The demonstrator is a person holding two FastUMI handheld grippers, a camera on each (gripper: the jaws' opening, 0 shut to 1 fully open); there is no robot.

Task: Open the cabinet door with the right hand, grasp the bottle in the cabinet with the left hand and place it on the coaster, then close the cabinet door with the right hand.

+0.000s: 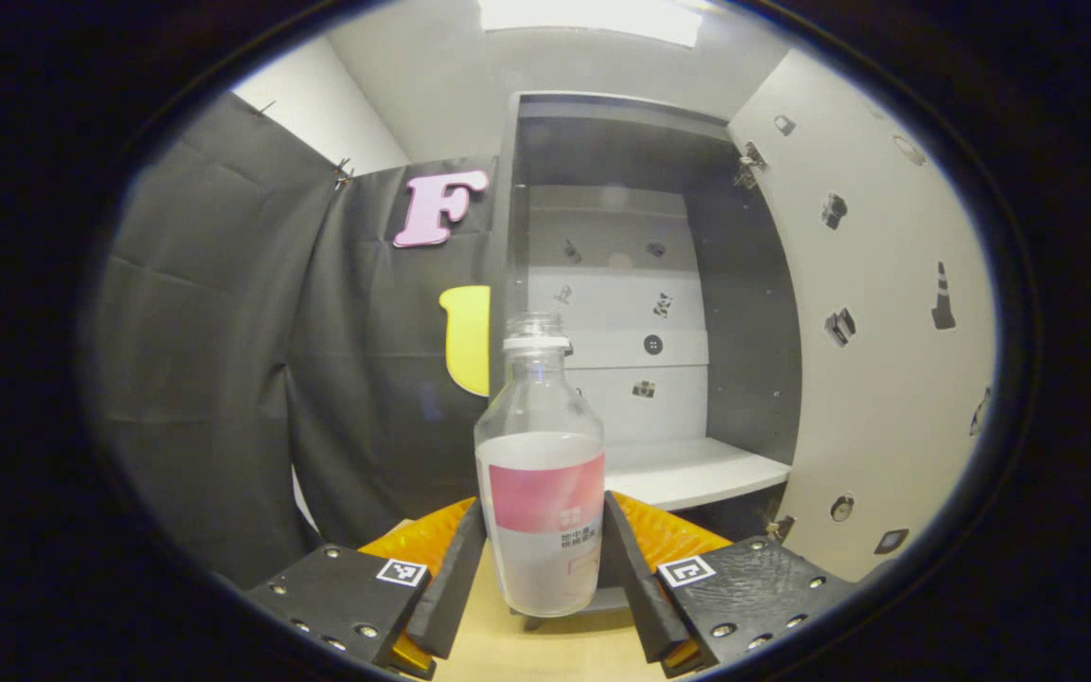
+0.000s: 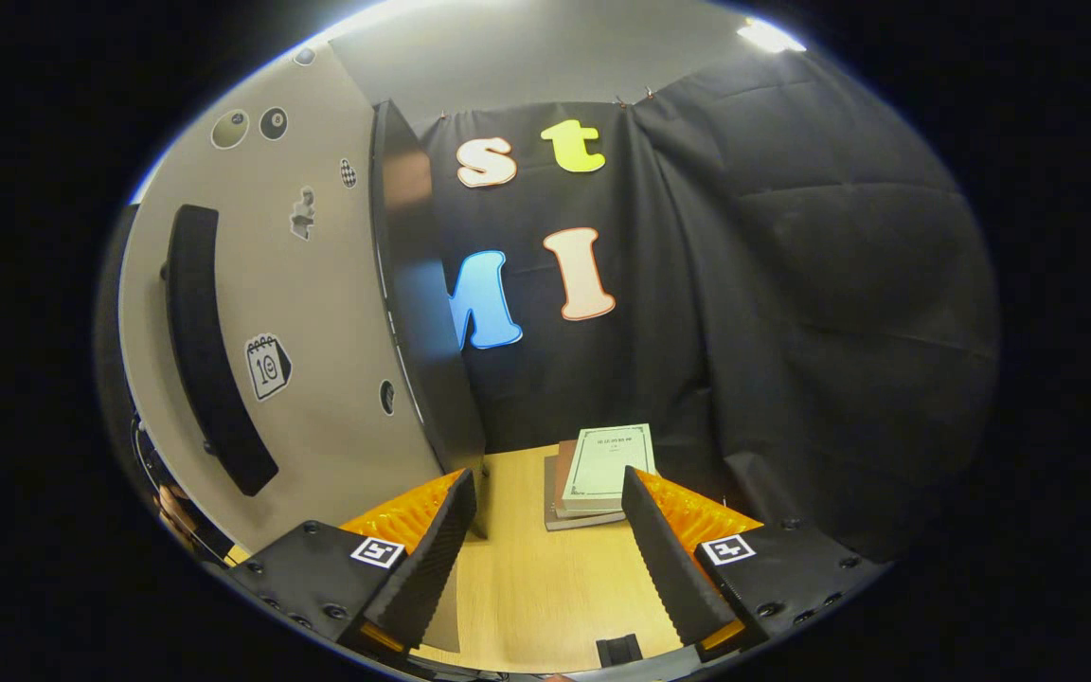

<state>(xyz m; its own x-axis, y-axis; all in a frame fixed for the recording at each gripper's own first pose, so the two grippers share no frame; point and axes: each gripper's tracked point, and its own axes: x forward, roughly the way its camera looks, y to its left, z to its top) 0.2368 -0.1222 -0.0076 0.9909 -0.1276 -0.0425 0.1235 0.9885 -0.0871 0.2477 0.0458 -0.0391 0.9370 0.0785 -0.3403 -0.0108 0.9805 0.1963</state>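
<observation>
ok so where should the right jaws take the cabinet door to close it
On the door's long dark handle, which runs upright down the outer face. Come at it from the front with the open right gripper, one jaw each side of the bar.

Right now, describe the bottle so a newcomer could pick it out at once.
Find the open cabinet with its pale door swung out to the right. In front of it, between the left gripper's jaws, stands the bottle. It is clear plastic, capless, with a pink and white label; nothing else nearby is see-through.
</observation>
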